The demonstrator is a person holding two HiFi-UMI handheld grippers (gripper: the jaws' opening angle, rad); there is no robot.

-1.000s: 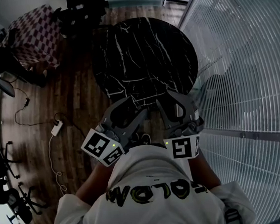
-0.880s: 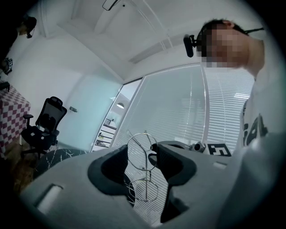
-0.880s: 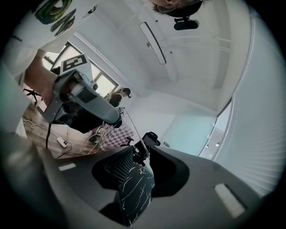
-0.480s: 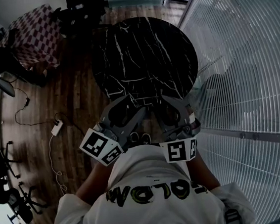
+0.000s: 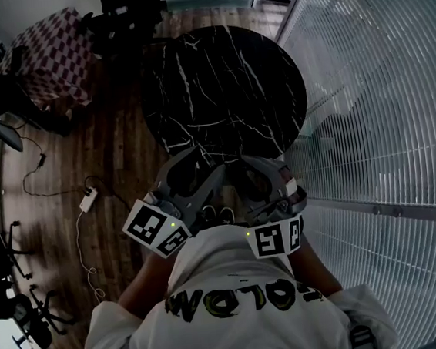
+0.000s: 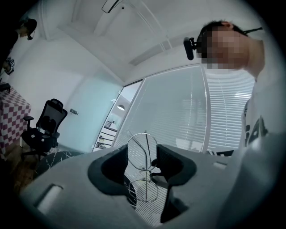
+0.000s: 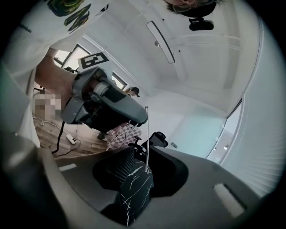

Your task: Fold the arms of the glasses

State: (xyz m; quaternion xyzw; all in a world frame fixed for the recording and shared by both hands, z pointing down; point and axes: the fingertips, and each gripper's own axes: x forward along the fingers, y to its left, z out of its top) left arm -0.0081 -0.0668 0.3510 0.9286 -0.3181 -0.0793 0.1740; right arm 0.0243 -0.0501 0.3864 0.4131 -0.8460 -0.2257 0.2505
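Head view: the left gripper (image 5: 200,168) and right gripper (image 5: 261,171) are meeting over the near edge of the black marble table (image 5: 224,84). Left gripper view: its jaws are clamping the wire-rimmed glasses (image 6: 142,151). Right gripper view: its jaws, just closing, are standing apart around the thin glasses arm (image 7: 146,138).

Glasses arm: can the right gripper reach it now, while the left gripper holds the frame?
Probably yes. The thin glasses arm hangs between the right gripper's jaws, which are apart and have just been closing; nothing blocks it. The left gripper holds the glasses.
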